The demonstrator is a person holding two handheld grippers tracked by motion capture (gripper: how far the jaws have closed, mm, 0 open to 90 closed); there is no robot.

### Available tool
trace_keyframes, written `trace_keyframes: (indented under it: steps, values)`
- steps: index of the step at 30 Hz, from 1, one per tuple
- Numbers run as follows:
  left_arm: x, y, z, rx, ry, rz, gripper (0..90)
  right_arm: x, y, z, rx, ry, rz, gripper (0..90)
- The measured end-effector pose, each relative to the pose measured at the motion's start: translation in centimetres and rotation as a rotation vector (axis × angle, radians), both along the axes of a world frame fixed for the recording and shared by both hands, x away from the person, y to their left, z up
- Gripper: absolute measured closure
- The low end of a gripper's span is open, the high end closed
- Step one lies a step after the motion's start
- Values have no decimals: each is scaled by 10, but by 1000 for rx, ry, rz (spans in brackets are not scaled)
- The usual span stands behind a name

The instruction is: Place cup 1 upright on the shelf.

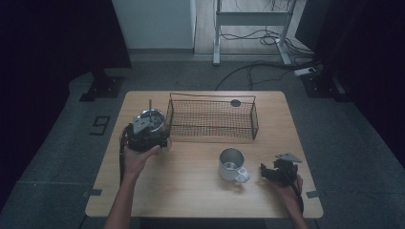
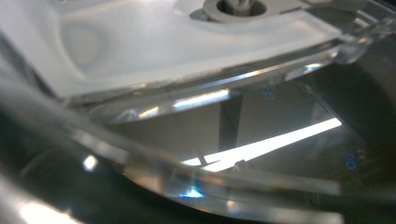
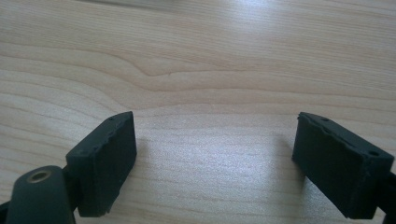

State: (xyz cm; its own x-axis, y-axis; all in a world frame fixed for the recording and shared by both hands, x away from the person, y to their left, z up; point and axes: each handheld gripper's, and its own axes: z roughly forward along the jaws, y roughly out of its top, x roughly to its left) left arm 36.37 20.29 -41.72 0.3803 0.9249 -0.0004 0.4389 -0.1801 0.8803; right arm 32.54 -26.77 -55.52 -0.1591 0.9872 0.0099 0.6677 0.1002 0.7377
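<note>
Left gripper (image 1: 145,136) at a clear lidded jug (image 1: 152,120); we couldn't tell its jaws' state.
We held the right gripper (image 3: 212,161) spread wide over bare table (image 3: 196,60), beside the mug (image 1: 232,165).

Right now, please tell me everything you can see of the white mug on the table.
The white mug stands upright on the wooden table, right of centre, in front of the wire basket. Its mouth is open and its inside looks metallic grey. The handle points toward the person's side, slightly right. Nothing touches it; the right tool rests apart, its jaws open.
</note>
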Motion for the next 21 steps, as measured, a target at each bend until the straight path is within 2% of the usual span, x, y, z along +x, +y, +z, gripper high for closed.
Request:
trace_keyframes:
  steps: [7,15,21]
  values:
    - [1,-4,10,4,-9,-17,41,0,0,0,0,0,0,132]
    - [4,-7,24,-23,-23,-22,42,0,0,0,0,0,0,132]
    - [8,-8,28,-36,-19,-23,41,0,0,0,0,0,-1,133]
